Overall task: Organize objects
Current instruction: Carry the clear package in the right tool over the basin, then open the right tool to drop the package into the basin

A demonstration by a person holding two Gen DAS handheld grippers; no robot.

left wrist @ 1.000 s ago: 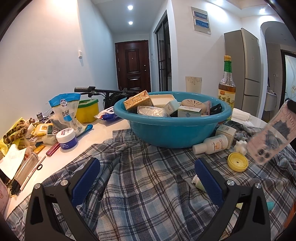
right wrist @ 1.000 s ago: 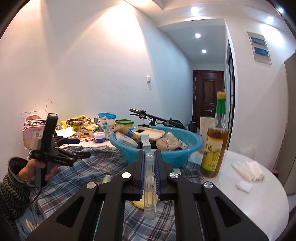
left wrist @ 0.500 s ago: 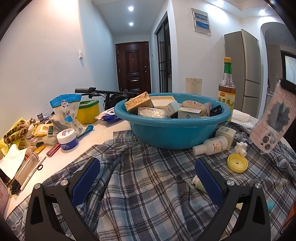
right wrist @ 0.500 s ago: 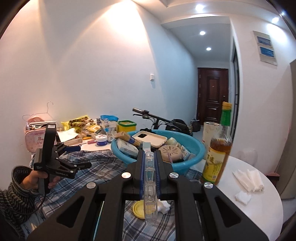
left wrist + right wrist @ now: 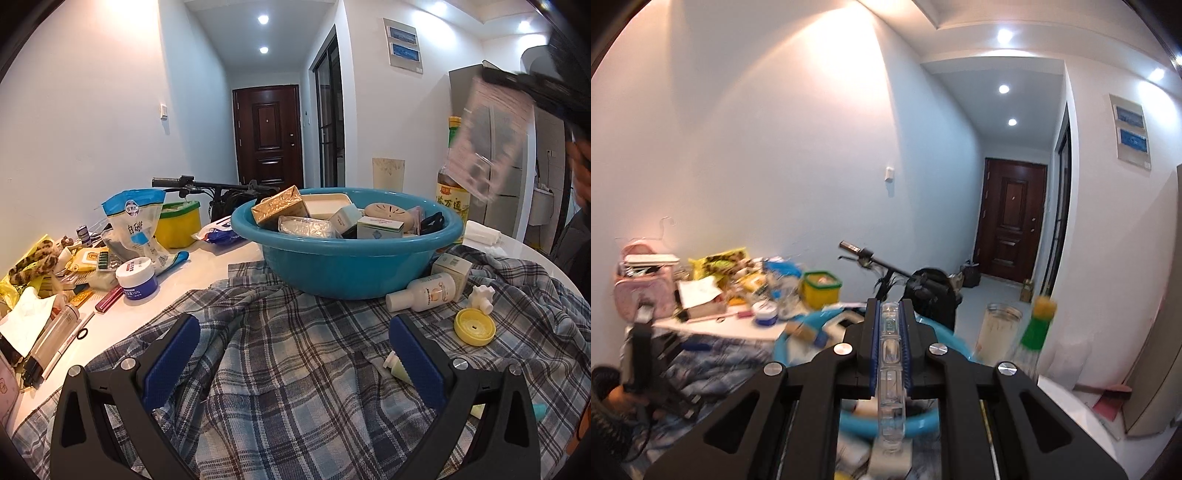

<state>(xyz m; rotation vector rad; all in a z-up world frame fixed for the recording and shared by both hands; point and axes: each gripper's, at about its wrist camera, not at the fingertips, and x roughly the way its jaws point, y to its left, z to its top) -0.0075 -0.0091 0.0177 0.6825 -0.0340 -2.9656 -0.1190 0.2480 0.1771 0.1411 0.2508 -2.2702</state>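
Partway through, I'd judge. The round teal plastic basin (image 5: 347,269) on the counter already holds a pile: a gold foil-wrapped block (image 5: 279,208), a white rectangular tray (image 5: 327,201), a beige vented round disc (image 5: 388,212), and small white-and-teal cartons (image 5: 380,227).

Right tool (image 5: 890,354) is clenched on a flat clear plastic blister pack (image 5: 891,373), raised above the basin's near rim (image 5: 923,426); the right view is motion-blurred. From the left view the same pack (image 5: 487,140) hangs high at the right, above and right of the basin. Likely next into the basin.

Left tool (image 5: 291,354) is released, blue pads wide apart, holding nothing, low over the blue-grey plaid cloth (image 5: 288,387).

Still loose on the cloth:
- white squeeze bottle lying on its side (image 5: 424,293)
- small white carton (image 5: 452,269) against the basin
- yellow round lid (image 5: 474,326)
- white plastic knob (image 5: 482,297)
- pale green tube (image 5: 397,369)

Left clutter untouched: blue-and-white jar (image 5: 136,277), clear bag with blue top (image 5: 135,225), yellow tub with green rim (image 5: 177,225). Plenty left.
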